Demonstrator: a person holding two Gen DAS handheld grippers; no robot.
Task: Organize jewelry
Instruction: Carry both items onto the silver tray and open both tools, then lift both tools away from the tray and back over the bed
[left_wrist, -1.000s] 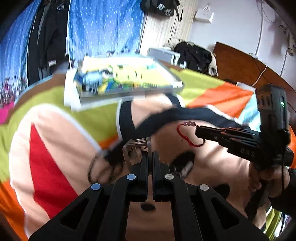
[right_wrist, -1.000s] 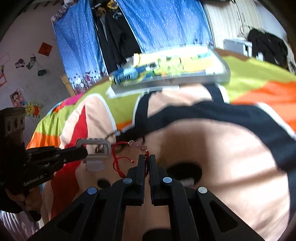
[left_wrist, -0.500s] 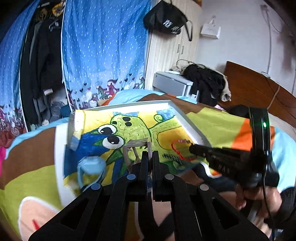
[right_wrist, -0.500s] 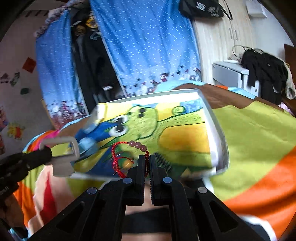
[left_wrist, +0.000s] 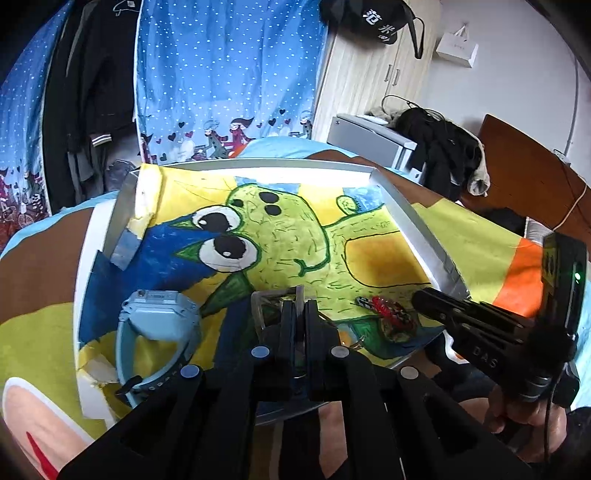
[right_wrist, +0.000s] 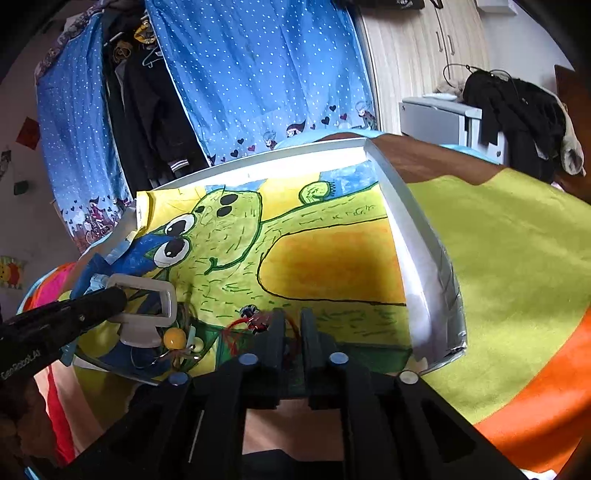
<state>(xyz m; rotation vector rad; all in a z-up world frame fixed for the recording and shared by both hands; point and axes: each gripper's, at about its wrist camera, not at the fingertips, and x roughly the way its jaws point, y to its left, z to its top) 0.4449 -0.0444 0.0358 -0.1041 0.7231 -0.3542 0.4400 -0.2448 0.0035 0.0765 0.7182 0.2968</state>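
While the left wrist view alone shows a light-blue smartwatch lying in the shallow white tray on the bedspread, the right wrist view alone shows a yellow bead near the silver buckle. Both tools angle down over the tray's near edge. The left gripper pinches the buckle, its jaws easing apart; the right gripper is opening, the red cord bracelet lying slack on the tray's cartoon lining.
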